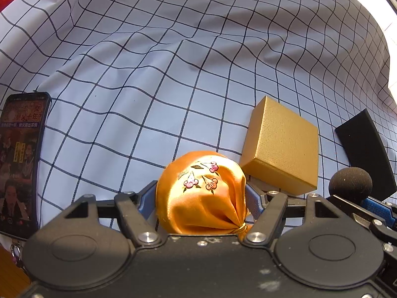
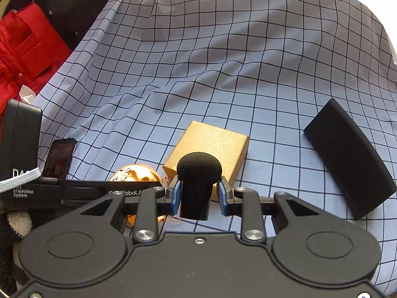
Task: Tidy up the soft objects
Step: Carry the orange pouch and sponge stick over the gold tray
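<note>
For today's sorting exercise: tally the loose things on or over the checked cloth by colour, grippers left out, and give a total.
Black: 3 – foam windscreen, foam block, phone
Orange: 1 – satin pouch
Gold: 1 – box
Total: 5

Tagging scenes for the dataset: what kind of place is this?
Probably a home, on a bed or soft surface: a rumpled checked sheet, a phone playing video, and red clothing piled beside it.
</note>
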Demonstrator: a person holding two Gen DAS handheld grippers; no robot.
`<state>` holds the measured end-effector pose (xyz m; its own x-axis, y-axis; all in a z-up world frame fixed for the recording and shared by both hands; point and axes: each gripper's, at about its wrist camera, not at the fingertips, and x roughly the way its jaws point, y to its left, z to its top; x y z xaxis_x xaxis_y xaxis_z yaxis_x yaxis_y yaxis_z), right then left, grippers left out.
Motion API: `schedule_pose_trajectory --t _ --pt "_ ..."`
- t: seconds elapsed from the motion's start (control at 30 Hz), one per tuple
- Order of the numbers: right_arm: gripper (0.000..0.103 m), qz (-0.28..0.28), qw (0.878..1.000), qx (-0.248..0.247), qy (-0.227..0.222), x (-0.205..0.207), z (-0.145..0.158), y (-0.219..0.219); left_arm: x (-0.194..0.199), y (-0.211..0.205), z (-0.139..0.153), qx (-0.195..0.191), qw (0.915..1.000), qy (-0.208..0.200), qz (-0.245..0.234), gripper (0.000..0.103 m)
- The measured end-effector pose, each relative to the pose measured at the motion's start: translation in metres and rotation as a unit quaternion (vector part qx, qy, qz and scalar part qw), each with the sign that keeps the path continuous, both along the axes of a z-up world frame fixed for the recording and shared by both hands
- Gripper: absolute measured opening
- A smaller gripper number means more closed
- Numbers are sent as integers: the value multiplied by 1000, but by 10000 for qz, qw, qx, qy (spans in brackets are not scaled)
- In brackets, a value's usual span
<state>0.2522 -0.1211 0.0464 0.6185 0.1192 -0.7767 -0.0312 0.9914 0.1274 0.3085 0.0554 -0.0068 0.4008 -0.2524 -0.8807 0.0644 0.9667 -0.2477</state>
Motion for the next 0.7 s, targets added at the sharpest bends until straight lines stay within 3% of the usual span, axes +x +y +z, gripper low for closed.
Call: schedule_pose_trajectory --t 0.37,0.7 --pt "31 104 9998 -80 -124 -43 2 -11 -8 -1 2 22 9997 -241 -95 65" --pt "31 -121 9992 62 -380 -78 10 -52 -15 12 5 9 9988 -449 190 64"
